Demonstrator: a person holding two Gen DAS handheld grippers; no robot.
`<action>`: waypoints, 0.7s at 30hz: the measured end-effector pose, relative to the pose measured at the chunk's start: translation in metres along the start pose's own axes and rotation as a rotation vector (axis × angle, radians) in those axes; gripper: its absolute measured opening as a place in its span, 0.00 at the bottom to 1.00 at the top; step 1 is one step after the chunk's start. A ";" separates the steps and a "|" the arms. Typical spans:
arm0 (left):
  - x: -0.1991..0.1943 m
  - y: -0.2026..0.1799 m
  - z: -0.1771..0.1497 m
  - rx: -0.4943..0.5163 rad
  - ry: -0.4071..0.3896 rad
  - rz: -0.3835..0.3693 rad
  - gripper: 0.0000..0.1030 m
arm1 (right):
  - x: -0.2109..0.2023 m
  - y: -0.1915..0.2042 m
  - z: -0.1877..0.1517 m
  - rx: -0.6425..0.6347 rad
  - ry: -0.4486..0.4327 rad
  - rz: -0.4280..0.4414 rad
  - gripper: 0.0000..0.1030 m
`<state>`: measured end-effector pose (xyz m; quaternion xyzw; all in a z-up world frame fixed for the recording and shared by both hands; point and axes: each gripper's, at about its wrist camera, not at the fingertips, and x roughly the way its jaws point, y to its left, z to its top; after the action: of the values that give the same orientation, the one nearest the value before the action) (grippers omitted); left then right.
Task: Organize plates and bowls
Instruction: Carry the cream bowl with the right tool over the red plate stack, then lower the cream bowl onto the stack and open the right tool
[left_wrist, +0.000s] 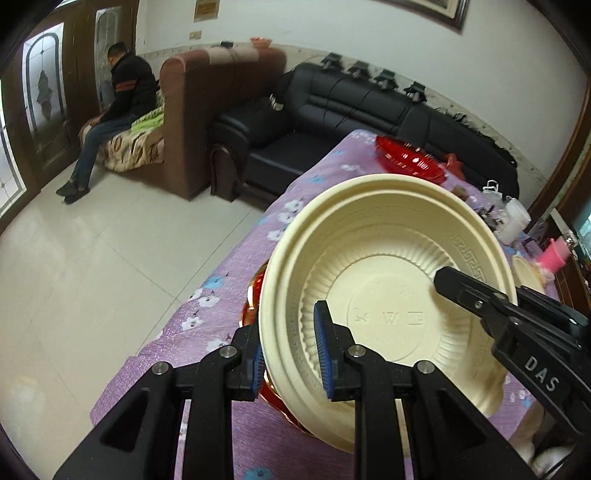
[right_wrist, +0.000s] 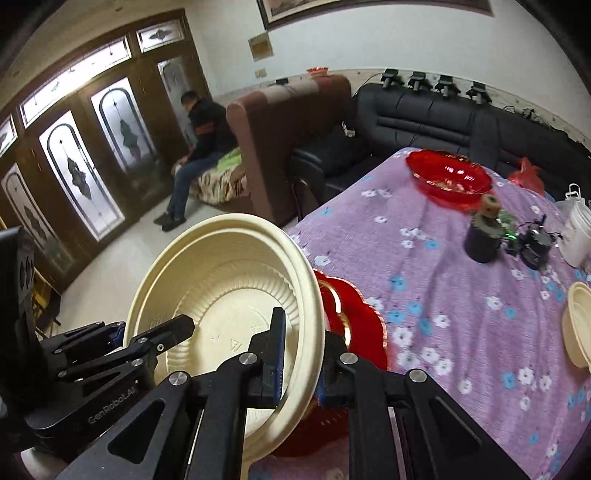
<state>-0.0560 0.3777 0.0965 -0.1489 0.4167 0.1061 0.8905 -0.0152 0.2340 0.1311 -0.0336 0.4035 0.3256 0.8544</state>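
Observation:
A cream plastic bowl (left_wrist: 388, 280) is held tilted above a red, gold-rimmed plate (left_wrist: 255, 295) near the table's near-left corner. My left gripper (left_wrist: 291, 350) is shut on the bowl's left rim. My right gripper (right_wrist: 299, 365) is shut on the bowl's (right_wrist: 221, 295) opposite rim; it also shows at the right of the left wrist view (left_wrist: 476, 299). The red plate (right_wrist: 354, 321) lies under the bowl. A red bowl (right_wrist: 448, 175) sits at the table's far end. Another cream bowl (right_wrist: 578, 321) lies at the right edge.
The table has a purple flowered cloth (right_wrist: 443, 295). A dark cylinder (right_wrist: 482, 240), small black devices (right_wrist: 533, 245) and a white tub (right_wrist: 578, 232) stand at the far right. Sofas (left_wrist: 332, 122) lie beyond the table; a person (left_wrist: 122, 96) sits at the left.

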 end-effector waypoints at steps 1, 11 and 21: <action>0.003 0.003 -0.001 -0.004 0.009 -0.003 0.21 | 0.003 0.000 -0.001 -0.001 0.006 -0.003 0.15; -0.009 0.006 -0.009 -0.014 -0.045 0.007 0.48 | 0.015 0.001 -0.008 -0.048 -0.047 -0.084 0.31; -0.062 0.026 -0.034 -0.071 -0.172 -0.002 0.64 | -0.023 0.003 -0.013 -0.068 -0.233 -0.180 0.67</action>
<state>-0.1270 0.3855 0.1193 -0.1712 0.3347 0.1325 0.9171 -0.0368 0.2201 0.1397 -0.0607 0.2857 0.2628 0.9196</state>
